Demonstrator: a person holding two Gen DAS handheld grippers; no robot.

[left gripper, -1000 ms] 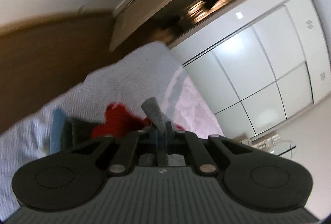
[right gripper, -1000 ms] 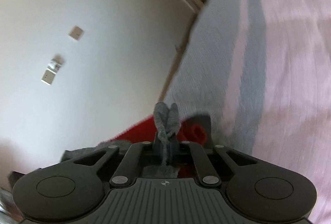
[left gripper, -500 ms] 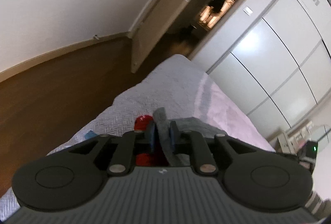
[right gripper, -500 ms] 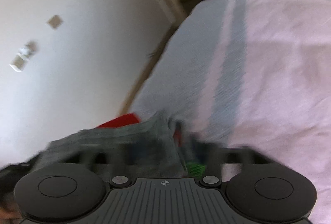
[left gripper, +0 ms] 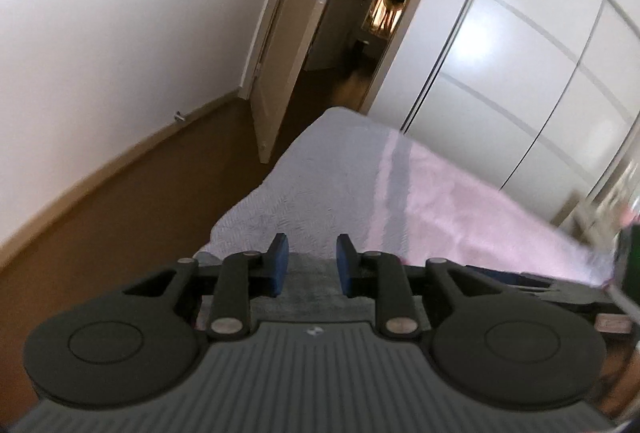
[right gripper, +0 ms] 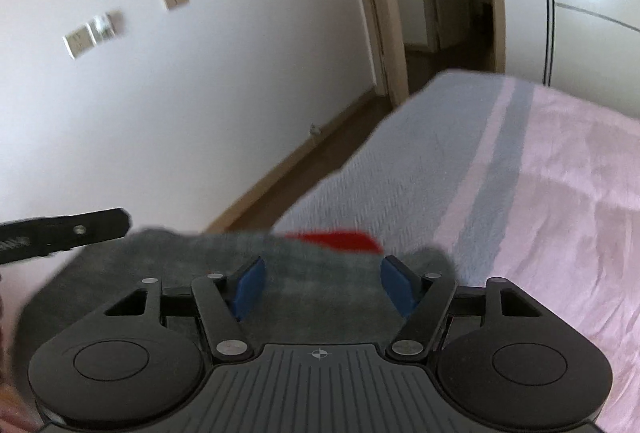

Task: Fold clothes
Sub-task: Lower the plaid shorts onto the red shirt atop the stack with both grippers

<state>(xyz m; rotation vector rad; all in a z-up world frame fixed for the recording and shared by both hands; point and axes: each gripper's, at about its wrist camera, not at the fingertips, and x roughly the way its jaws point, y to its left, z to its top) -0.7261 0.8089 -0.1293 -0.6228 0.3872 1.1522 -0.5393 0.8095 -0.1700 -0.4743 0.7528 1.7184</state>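
Note:
A grey garment [right gripper: 224,265] lies on the bed just below both grippers, with a red garment [right gripper: 340,239] peeking out beyond it. My left gripper [left gripper: 310,265] is open, its blue pads apart above the grey cloth [left gripper: 308,289], holding nothing. My right gripper [right gripper: 322,283] is wide open over the same grey garment, empty. The left gripper's black finger [right gripper: 68,231] shows at the left edge of the right wrist view.
The bed [left gripper: 344,173] has a grey herringbone cover and a pink blanket [right gripper: 560,193] on its right. Brown floor [left gripper: 140,193] and a white wall run along the left. An open door [left gripper: 304,33] and white wardrobes [left gripper: 520,53] stand beyond the bed's foot.
Both grippers were shut on the grey garment; they have opened and let it go. The garment now lies flat on the bed, and both cameras tilted upright.

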